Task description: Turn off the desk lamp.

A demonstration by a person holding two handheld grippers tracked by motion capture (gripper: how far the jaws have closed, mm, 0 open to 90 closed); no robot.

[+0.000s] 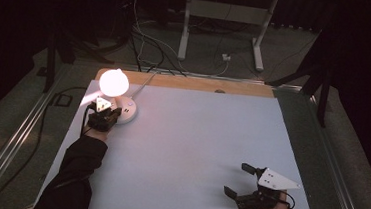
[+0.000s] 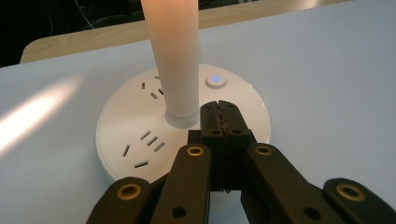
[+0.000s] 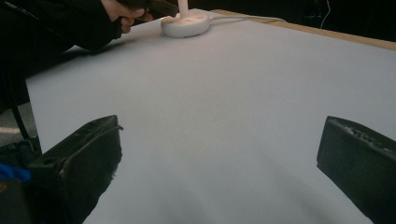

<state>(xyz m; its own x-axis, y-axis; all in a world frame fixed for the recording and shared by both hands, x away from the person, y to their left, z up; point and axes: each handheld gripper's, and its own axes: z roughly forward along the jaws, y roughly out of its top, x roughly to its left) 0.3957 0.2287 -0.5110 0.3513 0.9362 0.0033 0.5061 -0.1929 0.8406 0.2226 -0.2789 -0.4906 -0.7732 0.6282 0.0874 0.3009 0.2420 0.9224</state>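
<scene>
**Lit lamp on a round socket base, left jaws closed beside its stem**

We see a white lamp (image 1: 114, 82) glowing at the far left corner of the counter (image 1: 195, 140), standing on a round white socket base (image 2: 140, 126) with plug slots in its top and a small button (image 2: 215, 80) lit blue. A white cord (image 1: 145, 81) runs from the base toward the counter's far edge.

Our left hand-held gripper (image 2: 219, 123) has its jaws pressed together with nothing between them. Their tips sit over the base, just beside the foot of the lamp's stem (image 2: 175, 60), on the button side; we cannot tell whether they touch the base. In the high view this left hand-held gripper (image 1: 103, 114) lies just on the near side of the lamp, with a dark sleeve (image 1: 75, 171) behind it.

Our right hand-held gripper (image 1: 237, 181) rests well apart from the lamp, at the near right corner of the counter. Its jaws stand wide apart, with only bare counter between them, and they point toward the lamp.
</scene>
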